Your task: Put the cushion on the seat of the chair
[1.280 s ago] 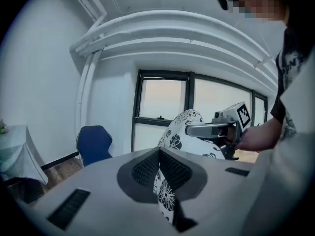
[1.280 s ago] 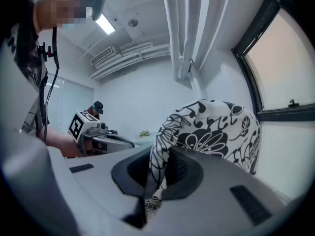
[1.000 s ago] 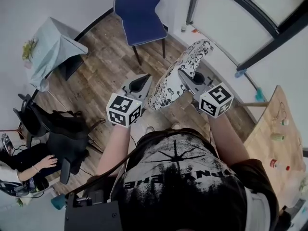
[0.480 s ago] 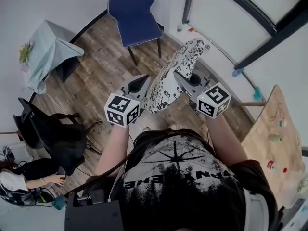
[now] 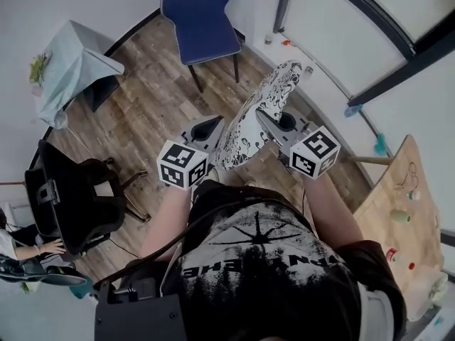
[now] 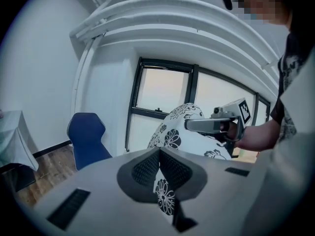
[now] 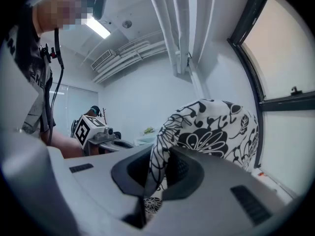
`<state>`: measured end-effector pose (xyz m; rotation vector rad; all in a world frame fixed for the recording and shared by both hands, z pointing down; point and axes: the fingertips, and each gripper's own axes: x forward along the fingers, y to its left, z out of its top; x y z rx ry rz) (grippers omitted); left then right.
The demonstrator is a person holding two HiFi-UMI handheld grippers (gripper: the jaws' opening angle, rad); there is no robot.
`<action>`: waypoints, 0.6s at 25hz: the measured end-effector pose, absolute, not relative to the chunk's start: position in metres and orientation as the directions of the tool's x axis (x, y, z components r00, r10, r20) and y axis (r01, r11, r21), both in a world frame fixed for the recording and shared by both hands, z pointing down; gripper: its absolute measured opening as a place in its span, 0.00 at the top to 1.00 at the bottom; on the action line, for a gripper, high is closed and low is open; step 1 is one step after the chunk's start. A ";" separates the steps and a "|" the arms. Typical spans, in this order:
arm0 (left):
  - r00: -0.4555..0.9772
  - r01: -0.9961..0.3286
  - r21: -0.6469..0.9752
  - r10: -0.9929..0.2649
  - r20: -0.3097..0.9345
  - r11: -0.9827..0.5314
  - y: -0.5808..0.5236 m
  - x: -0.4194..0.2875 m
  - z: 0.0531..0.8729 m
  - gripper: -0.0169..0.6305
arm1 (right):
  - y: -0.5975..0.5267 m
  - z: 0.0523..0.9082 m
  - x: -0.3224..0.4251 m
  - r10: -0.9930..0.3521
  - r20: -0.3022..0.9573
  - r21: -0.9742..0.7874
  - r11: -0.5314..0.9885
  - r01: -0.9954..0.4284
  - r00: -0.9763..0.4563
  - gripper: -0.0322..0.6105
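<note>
the left gripper point(image 6: 158, 156) had its jaws clamped on one edge of the cushion point(image 5: 257, 116); the right gripper point(image 7: 160, 165) pinched the opposite edge. the cushion hung between them, well apart from the blue chair point(image 5: 202, 20).

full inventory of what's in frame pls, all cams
cushion: 1, white with black flower print, held in the air between both grippers
chair: 1, blue, on the wood floor by the wall, beyond the cushion
office chair: 1, black, left in the head view
small table: 1, pale cloth over it, far left by the wall
wooden table: 1, light wood, right edge, several small items on it, too small to name
second person's hand: 1, lower-left edge
left gripper: 1, grey, shut on one edge of the cushion
right gripper: 1, grey, shut on the opposite edge
</note>
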<state>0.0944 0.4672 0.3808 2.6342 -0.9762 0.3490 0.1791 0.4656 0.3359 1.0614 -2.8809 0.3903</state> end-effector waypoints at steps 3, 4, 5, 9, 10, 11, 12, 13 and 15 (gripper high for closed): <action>0.740 -0.662 0.208 -0.584 0.335 -0.720 0.462 0.097 0.385 0.95 | 0.459 0.339 0.180 -0.633 0.131 -0.230 0.729 -0.645 -0.763 0.91; 0.741 -0.661 0.210 -0.582 0.336 -0.720 0.460 0.097 0.386 0.95 | 0.457 0.340 0.180 -0.634 0.133 -0.231 0.728 -0.646 -0.762 0.91; 0.742 -0.660 0.213 -0.580 0.337 -0.721 0.457 0.096 0.386 0.95 | 0.455 0.341 0.180 -0.634 0.136 -0.232 0.726 -0.647 -0.761 0.91; 0.743 -0.658 0.220 -0.573 0.346 -0.720 0.442 0.088 0.391 0.95 | 0.441 0.346 0.171 -0.635 0.141 -0.244 0.721 -0.648 -0.760 0.91; 0.744 -0.656 0.223 -0.570 0.348 -0.721 0.437 0.088 0.394 0.95 | 0.437 0.348 0.170 -0.635 0.143 -0.245 0.720 -0.649 -0.759 0.91; 0.747 -0.653 0.226 -0.566 0.349 -0.722 0.431 0.088 0.397 0.95 | 0.432 0.349 0.170 -0.638 0.145 -0.245 0.717 -0.652 -0.756 0.91; 0.751 -0.649 0.230 -0.561 0.350 -0.725 0.425 0.089 0.399 0.95 | 0.426 0.351 0.170 -0.642 0.148 -0.246 0.713 -0.656 -0.753 0.91; 0.754 -0.644 0.233 -0.555 0.351 -0.729 0.418 0.088 0.401 0.95 | 0.420 0.353 0.169 -0.646 0.152 -0.247 0.708 -0.661 -0.748 0.91; 0.762 -0.634 0.237 -0.543 0.353 -0.736 0.400 0.084 0.404 0.95 | 0.404 0.356 0.166 -0.654 0.162 -0.249 0.698 -0.672 -0.739 0.91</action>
